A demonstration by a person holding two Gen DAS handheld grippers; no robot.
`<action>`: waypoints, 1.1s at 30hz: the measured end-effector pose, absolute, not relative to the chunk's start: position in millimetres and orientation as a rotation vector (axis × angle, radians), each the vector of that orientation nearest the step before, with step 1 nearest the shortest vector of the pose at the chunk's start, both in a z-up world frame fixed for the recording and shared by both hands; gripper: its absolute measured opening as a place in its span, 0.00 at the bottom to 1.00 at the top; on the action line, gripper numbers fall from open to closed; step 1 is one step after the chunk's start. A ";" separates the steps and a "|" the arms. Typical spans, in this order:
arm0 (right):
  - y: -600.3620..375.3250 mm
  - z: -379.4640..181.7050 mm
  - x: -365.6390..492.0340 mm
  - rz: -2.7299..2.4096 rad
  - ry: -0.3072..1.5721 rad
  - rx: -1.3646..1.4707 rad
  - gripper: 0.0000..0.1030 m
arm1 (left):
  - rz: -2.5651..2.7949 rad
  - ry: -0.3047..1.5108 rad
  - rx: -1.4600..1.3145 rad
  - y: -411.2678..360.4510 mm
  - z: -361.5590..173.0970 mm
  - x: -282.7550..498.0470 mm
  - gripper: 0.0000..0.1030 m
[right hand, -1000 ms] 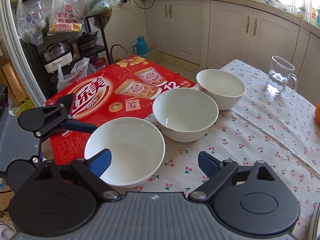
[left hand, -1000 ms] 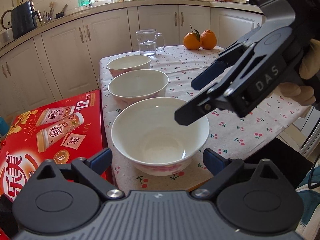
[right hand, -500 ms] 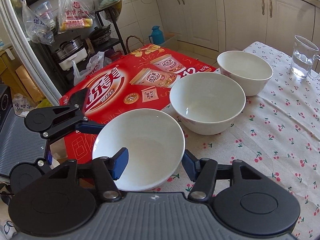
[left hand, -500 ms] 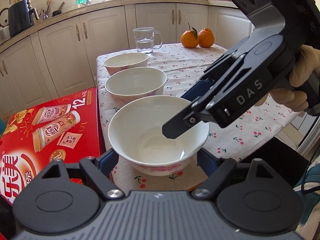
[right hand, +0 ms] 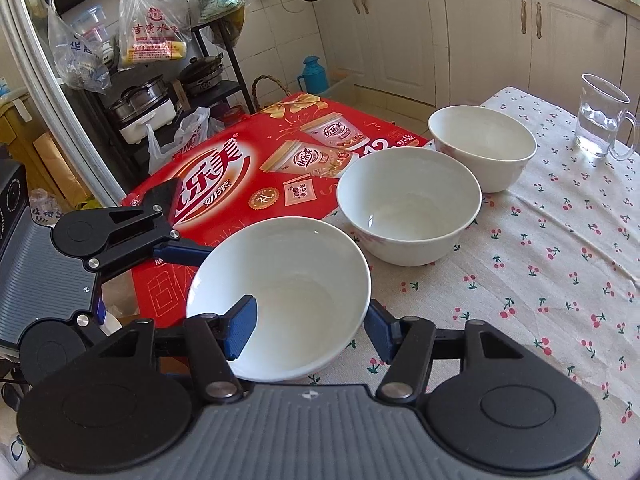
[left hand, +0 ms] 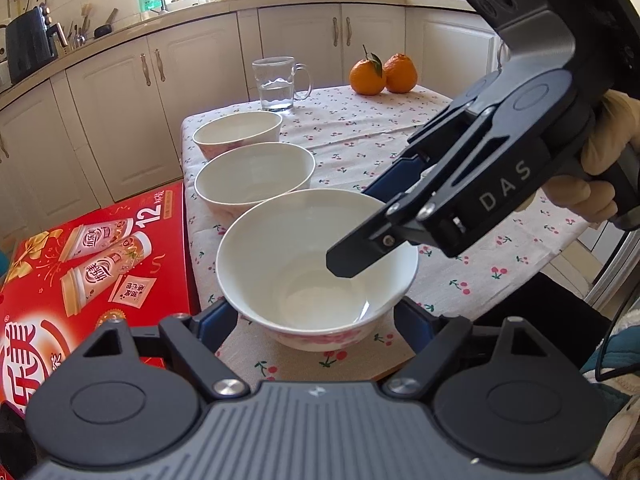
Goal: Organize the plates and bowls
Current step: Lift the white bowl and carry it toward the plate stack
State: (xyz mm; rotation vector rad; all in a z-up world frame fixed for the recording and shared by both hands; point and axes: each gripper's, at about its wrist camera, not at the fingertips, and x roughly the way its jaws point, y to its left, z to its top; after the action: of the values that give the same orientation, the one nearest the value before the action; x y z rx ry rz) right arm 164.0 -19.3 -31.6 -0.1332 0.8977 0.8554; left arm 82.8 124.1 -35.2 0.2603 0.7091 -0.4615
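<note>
Three white bowls stand in a row along the table's edge: a near bowl (left hand: 316,264) (right hand: 280,296), a middle bowl (left hand: 254,176) (right hand: 408,220) and a far bowl (left hand: 238,132) (right hand: 482,144). My left gripper (left hand: 316,320) is open, its fingers on either side of the near bowl's base. My right gripper (right hand: 308,328) is open over the near bowl's rim, one finger inside the bowl and one outside. The right gripper also shows in the left wrist view (left hand: 360,240), reaching over the bowl from the right.
A glass mug of water (left hand: 278,84) (right hand: 600,124) and two oranges (left hand: 382,74) stand at the far side of the cherry-print tablecloth (left hand: 400,132). A red carton (left hand: 80,264) (right hand: 248,176) lies beside the table's edge. Kitchen cabinets (left hand: 192,72) stand behind.
Both grippers have moved in on the near bowl. The left fingers now flank its base, and the right gripper has narrowed and straddles its rim.
</note>
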 end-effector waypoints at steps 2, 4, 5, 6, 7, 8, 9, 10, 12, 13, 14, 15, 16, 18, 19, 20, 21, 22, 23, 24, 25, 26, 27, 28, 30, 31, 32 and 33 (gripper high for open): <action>-24.0 -29.7 162.0 0.849 0.893 -0.132 0.63 | -0.470 0.704 0.263 119.7 -32.4 82.8 0.82; -29.5 -28.1 160.5 0.841 0.888 -0.131 0.63 | -0.481 0.700 0.269 115.0 -30.6 83.6 0.82; -32.9 -27.2 159.6 0.836 0.886 -0.130 0.63 | -0.486 0.699 0.272 111.7 -29.7 84.2 0.82; -36.0 -26.2 158.7 0.832 0.883 -0.129 0.63 | -0.491 0.698 0.273 108.7 -29.4 84.9 0.82; -39.4 -25.5 158.1 0.828 0.881 -0.126 0.63 | -0.497 0.698 0.275 105.3 -29.2 85.6 0.82; -43.5 -24.7 157.4 0.823 0.879 -0.123 0.63 | -0.503 0.697 0.276 101.8 -29.1 85.8 0.82; -47.1 -24.2 156.9 0.818 0.878 -0.122 0.63 | -0.510 0.696 0.278 98.1 -29.0 86.4 0.82; -51.3 -23.5 156.0 0.811 0.875 -0.120 0.63 | -0.517 0.696 0.280 94.1 -29.0 87.3 0.82; -59.4 -22.8 155.3 0.797 0.875 -0.117 0.63 | -0.533 0.694 0.285 86.4 -28.9 89.0 0.82; -63.7 -22.5 154.5 0.789 0.874 -0.114 0.63 | -0.541 0.694 0.287 82.4 -29.1 90.2 0.82; -67.9 -22.5 153.5 0.782 0.873 -0.112 0.63 | -0.550 0.693 0.288 78.6 -29.1 91.4 0.82; -72.9 -22.4 152.9 0.772 0.873 -0.109 0.63 | -0.559 0.693 0.288 74.4 -28.9 92.7 0.82; -77.0 -22.3 152.4 0.763 0.872 -0.108 0.63 | -0.567 0.692 0.290 70.1 -28.8 94.1 0.82; -86.2 -21.6 151.7 0.744 0.870 -0.105 0.63 | -0.584 0.687 0.293 62.2 -28.3 96.1 0.82; -90.7 -21.2 151.5 0.737 0.869 -0.102 0.63 | -0.593 0.685 0.294 57.9 -28.3 97.7 0.82; -96.5 -20.9 151.2 0.726 0.868 -0.100 0.63 | -0.601 0.684 0.296 54.4 -28.5 99.5 0.82; -100.5 -20.8 151.0 0.717 0.867 -0.097 0.63 | -0.609 0.683 0.299 50.7 -28.7 101.1 0.82; -104.9 -20.7 150.2 0.708 0.866 -0.097 0.64 | -0.618 0.680 0.301 46.3 -28.6 102.9 0.82; -109.1 -20.4 149.7 0.699 0.864 -0.096 0.64 | -0.626 0.678 0.303 42.4 -29.2 104.1 0.82; -114.0 -20.7 149.3 0.689 0.862 -0.096 0.64 | -0.634 0.676 0.305 38.8 -30.0 105.7 0.82; -118.2 -20.9 149.2 0.679 0.861 -0.094 0.64 | -0.642 0.676 0.308 35.3 -31.2 107.1 0.82; -122.6 -21.3 148.9 0.670 0.860 -0.091 0.64 | -0.650 0.675 0.312 31.6 -32.2 108.5 0.82; -126.4 -22.1 149.0 0.661 0.861 -0.087 0.64 | -0.658 0.675 0.316 28.2 -33.3 109.9 0.82; -130.1 -23.0 149.3 0.652 0.864 -0.083 0.64 | -0.666 0.676 0.320 24.2 -34.3 112.0 0.82; -137.5 -24.8 149.2 0.633 0.866 -0.081 0.64 | -0.681 0.676 0.327 17.9 -35.9 114.4 0.82; -140.5 -25.6 149.2 0.625 0.867 -0.080 0.64 | -0.689 0.675 0.331 14.2 -36.3 115.6 0.82; -143.9 -26.2 149.3 0.616 0.869 -0.080 0.64 | -0.696 0.674 0.334 11.5 -36.7 116.8 0.82; -146.6 -26.8 149.6 0.608 0.869 -0.081 0.64 | -0.700 0.674 0.338 8.7 -37.2 118.4 0.82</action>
State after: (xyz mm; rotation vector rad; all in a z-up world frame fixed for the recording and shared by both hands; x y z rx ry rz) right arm 149.6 -146.6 -26.8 -0.0807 0.8692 0.6080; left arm 118.4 8.7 -37.2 0.3381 0.6741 -0.7003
